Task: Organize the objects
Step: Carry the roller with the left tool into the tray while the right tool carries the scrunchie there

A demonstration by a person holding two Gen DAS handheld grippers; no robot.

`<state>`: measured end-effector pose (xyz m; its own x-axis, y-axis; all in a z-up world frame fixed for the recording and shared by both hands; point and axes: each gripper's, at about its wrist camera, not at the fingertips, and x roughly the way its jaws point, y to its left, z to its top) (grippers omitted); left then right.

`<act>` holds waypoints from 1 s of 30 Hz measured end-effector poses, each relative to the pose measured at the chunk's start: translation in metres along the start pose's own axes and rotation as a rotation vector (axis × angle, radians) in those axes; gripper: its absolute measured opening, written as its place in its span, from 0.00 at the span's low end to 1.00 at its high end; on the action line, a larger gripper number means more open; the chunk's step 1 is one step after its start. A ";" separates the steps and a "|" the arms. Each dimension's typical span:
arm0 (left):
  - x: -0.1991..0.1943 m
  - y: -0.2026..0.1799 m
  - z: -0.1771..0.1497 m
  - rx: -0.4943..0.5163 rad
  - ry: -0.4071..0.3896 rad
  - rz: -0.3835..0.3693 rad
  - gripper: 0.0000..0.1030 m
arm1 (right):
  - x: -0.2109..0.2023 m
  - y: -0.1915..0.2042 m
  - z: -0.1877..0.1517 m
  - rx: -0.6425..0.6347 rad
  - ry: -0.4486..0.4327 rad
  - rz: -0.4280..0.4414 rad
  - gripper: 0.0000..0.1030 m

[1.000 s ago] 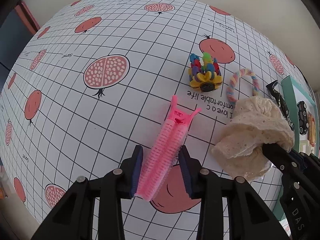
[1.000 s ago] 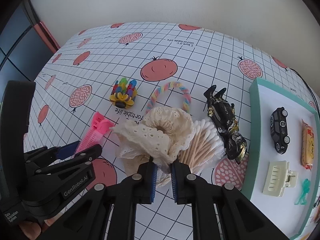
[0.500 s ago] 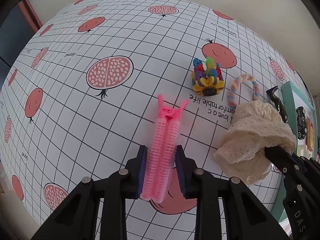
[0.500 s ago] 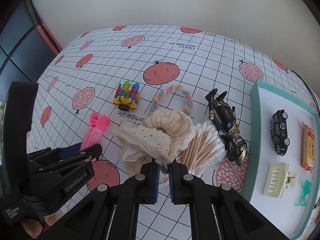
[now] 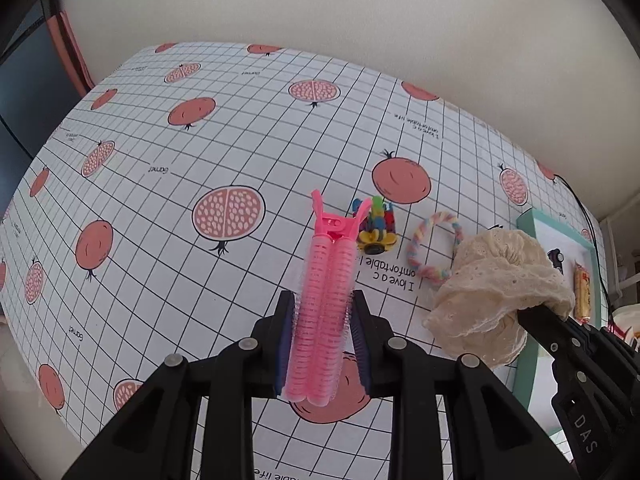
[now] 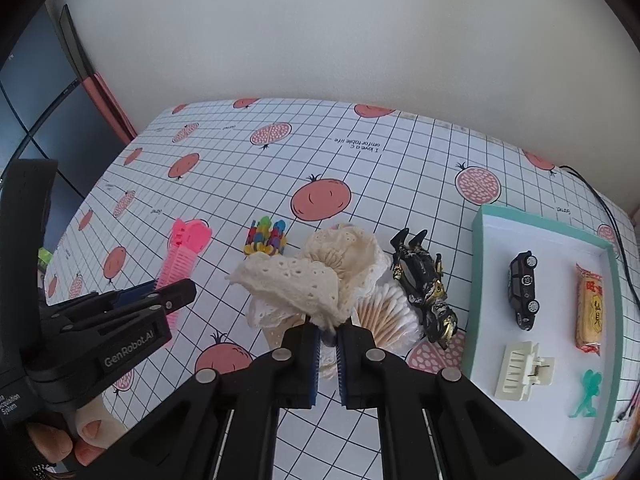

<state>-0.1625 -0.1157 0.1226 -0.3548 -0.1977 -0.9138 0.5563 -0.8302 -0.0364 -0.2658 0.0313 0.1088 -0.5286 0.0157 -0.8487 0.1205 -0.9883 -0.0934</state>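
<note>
My left gripper [image 5: 322,316] is shut on a pink roller hair clip [image 5: 326,296] and holds it above the tablecloth, its forked end pointing away. In the right wrist view the same pink clip [image 6: 182,256] shows at the left, held by the left gripper [image 6: 176,292]. My right gripper [image 6: 328,340] is shut on a cream lace scrunchie [image 6: 308,280], lifted off the table. That scrunchie [image 5: 500,292] hangs at the right of the left wrist view. A teal tray [image 6: 476,280] lies at the right.
On the pomegranate tablecloth lie a multicolour hair claw [image 6: 266,236], a pastel braided hair tie [image 5: 432,248], a cotton swab bundle [image 6: 388,316] and a black-gold toy [image 6: 424,288]. The tray holds a black toy car [image 6: 524,290], a snack pack [image 6: 590,312], a cream claw clip [image 6: 520,372] and a green figure [image 6: 588,398].
The left gripper shut on the pink clip and lifted it off the table. The right gripper rose higher with the scrunchie in it.
</note>
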 end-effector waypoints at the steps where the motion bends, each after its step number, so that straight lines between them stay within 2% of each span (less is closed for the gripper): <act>1: -0.002 -0.001 0.003 0.005 -0.009 -0.004 0.28 | -0.003 -0.001 0.001 0.000 -0.006 0.000 0.07; 6: -0.014 -0.010 0.007 0.029 -0.041 -0.022 0.28 | -0.013 -0.015 0.001 0.016 -0.017 -0.013 0.07; 12: -0.020 -0.036 0.008 0.075 -0.056 -0.061 0.28 | -0.028 -0.049 -0.002 0.060 -0.031 -0.050 0.07; 22: -0.024 -0.113 -0.008 0.216 -0.058 -0.134 0.28 | -0.060 -0.128 -0.015 0.158 -0.046 -0.131 0.07; 30: -0.025 -0.174 -0.025 0.343 -0.064 -0.158 0.28 | -0.080 -0.181 -0.027 0.227 -0.059 -0.183 0.07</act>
<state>-0.2321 0.0467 0.1419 -0.4682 -0.0768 -0.8803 0.2114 -0.9770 -0.0272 -0.2225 0.2134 0.1794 -0.5731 0.1944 -0.7961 -0.1689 -0.9786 -0.1174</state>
